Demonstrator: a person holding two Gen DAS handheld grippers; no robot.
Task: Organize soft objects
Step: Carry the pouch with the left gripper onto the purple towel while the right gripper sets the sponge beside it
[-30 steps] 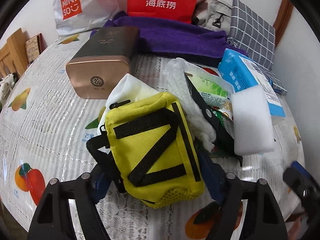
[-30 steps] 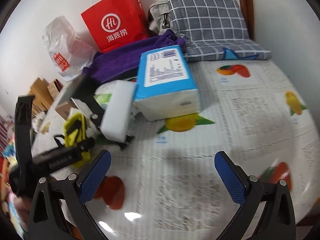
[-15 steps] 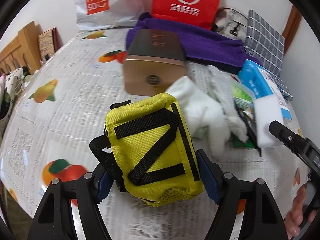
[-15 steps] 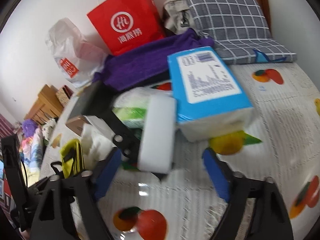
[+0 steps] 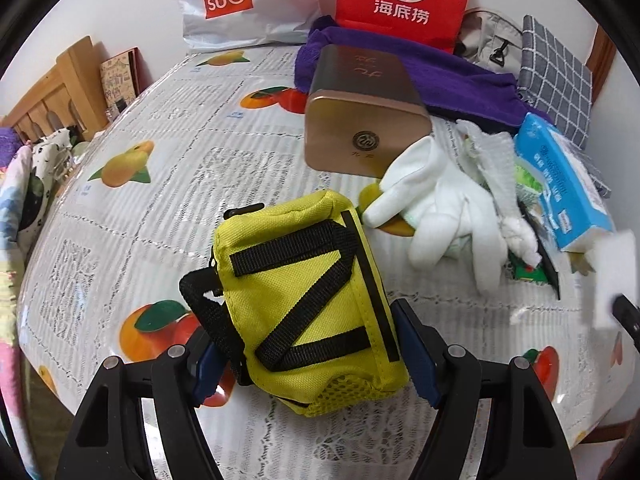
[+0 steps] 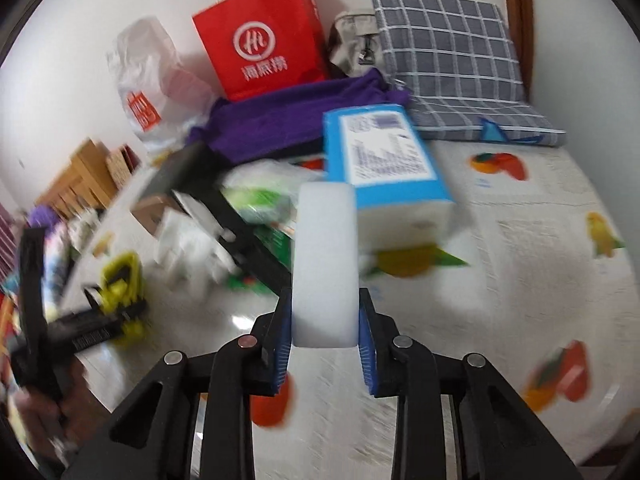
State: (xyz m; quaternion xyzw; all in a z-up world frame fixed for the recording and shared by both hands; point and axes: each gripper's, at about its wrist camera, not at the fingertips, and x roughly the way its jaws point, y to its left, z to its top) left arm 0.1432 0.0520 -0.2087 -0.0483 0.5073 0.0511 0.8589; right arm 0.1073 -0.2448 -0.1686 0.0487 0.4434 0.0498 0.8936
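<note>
The pouch (image 5: 304, 304) hides its own underside and part of each gripper pad. Beside the tissue pack (image 6: 384, 160), the green packets (image 6: 260, 200) are smeared by blur, labels unreadable.

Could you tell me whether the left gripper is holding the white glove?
No, the left gripper holds the yellow pouch; the white glove lies apart on the table.

We have both wrist cameras looking steeply down along their fingers, close over the table (image 5: 168, 184); both see the red bag (image 5: 404, 0).
</note>
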